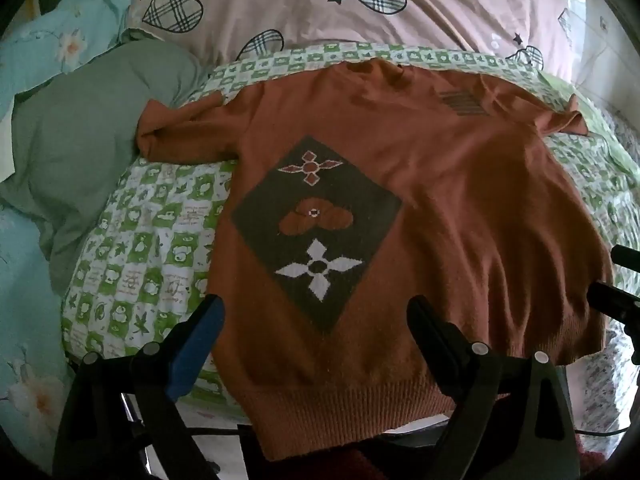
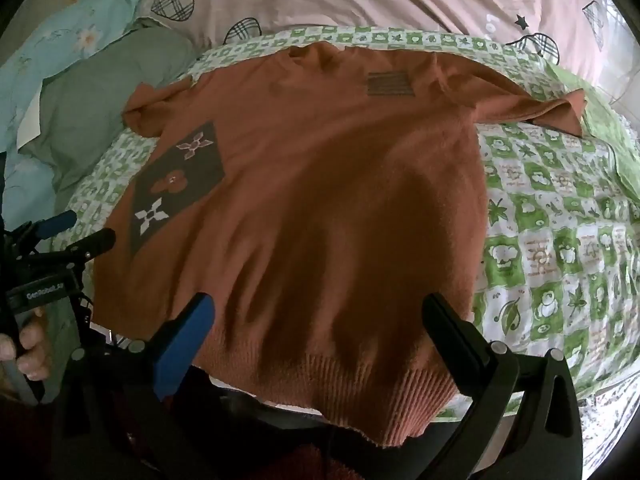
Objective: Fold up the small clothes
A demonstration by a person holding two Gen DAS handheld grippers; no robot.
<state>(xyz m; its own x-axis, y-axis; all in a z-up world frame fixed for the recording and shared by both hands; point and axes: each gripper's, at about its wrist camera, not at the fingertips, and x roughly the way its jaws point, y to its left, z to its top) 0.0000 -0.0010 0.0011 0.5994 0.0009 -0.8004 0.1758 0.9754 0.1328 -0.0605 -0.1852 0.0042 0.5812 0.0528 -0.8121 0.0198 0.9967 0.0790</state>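
Both tools wide open, nothing held: left tool [image 1: 316,320] and right tool [image 2: 320,316] hover over the hem. I'd pinch the ribbed hem at both corners w/ even tension. Sweater [image 1: 400,184] lies flat on the bed [image 1: 152,240], rust-orange knit, dark diamond patch, sleeves out.

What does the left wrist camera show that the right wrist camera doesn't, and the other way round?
Only the left wrist view shows the diamond patch large and head-on, with the right gripper's black tips poking in at the right edge.

Only the right wrist view shows the person's hand holding the left gripper's handle, and a wide stretch of green checked blanket beside the sweater.

Both show the orange sweater spread flat and unfolded, its ribbed hem nearest the cameras, the pink heart-print quilt behind, and open jaws on the left gripper and right gripper, holding nothing.
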